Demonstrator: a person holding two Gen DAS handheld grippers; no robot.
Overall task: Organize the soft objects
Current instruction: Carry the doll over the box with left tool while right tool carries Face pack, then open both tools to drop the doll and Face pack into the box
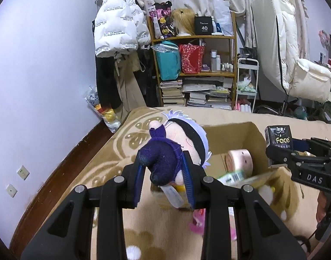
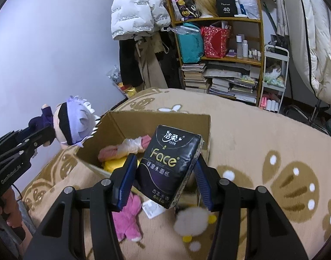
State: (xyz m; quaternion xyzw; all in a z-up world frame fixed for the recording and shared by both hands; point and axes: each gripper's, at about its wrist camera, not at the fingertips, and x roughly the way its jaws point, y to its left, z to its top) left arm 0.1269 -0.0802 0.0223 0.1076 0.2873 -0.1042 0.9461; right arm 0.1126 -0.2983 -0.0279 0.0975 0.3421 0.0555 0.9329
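My left gripper (image 1: 163, 169) is shut on a plush doll (image 1: 178, 143) with a dark purple body, pale face, black headband and lilac hair, held in the air left of an open cardboard box (image 1: 252, 134). The doll also shows in the right wrist view (image 2: 72, 125), with the left gripper (image 2: 44, 136). My right gripper (image 2: 165, 171) is shut on a black "Face" tissue pack (image 2: 169, 169), held above the near edge of the box (image 2: 161, 119). That pack also shows in the left wrist view (image 1: 279, 138).
The box holds a pink item (image 2: 130, 147) and a yellow item (image 2: 115, 164). A pink plush (image 2: 128, 216) and a white-and-yellow plush (image 2: 191, 221) lie on the tan patterned blanket (image 2: 263, 140). A cluttered shelf (image 1: 193, 65) and hanging coats (image 1: 117, 26) stand behind.
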